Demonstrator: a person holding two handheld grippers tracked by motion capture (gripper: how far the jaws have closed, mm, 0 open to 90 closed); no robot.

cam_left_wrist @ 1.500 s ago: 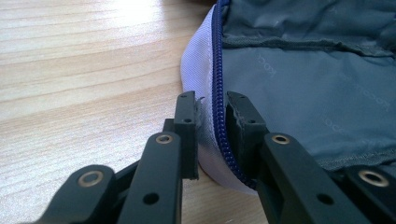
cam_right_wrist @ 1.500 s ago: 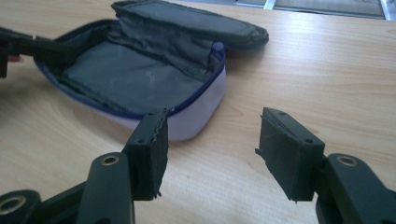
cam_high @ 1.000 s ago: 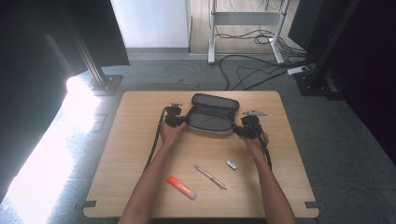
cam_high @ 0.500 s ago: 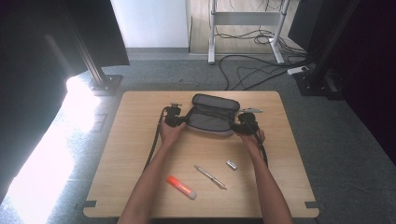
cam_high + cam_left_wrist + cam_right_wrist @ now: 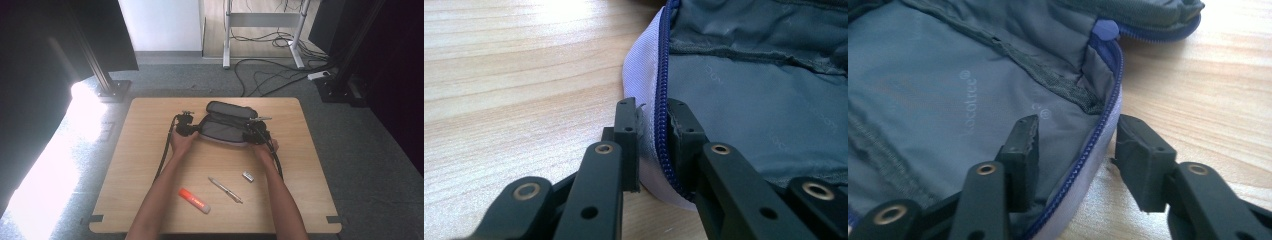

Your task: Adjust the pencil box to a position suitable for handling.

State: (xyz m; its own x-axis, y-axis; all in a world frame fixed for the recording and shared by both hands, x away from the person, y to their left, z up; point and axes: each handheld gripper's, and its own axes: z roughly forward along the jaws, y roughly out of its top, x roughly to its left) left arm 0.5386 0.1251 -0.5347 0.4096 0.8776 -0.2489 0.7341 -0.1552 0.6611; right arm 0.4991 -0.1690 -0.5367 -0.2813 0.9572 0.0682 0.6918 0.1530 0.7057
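Observation:
An open pencil case (image 5: 225, 125) with grey lining and a blue zipper lies at the far middle of the wooden table (image 5: 145, 160). My left gripper (image 5: 192, 131) is at its left end. In the left gripper view the gripper (image 5: 651, 107) is shut on the case's white zippered rim (image 5: 644, 65). My right gripper (image 5: 252, 134) is at the case's right end. In the right gripper view its jaws (image 5: 1078, 130) straddle the rim (image 5: 1098, 135), one inside on the lining (image 5: 923, 80), one outside. They have just been closing, with gaps still showing beside the rim.
Near the front of the table lie an orange-red marker (image 5: 194, 200), a silver pen (image 5: 225, 189) and a small silver piece (image 5: 248, 176). Black cables trail from both grippers along the forearms. Desk legs and floor cables lie beyond the table.
My right gripper has moved left and down onto the case's right end. The left gripper and the case have stayed in place.

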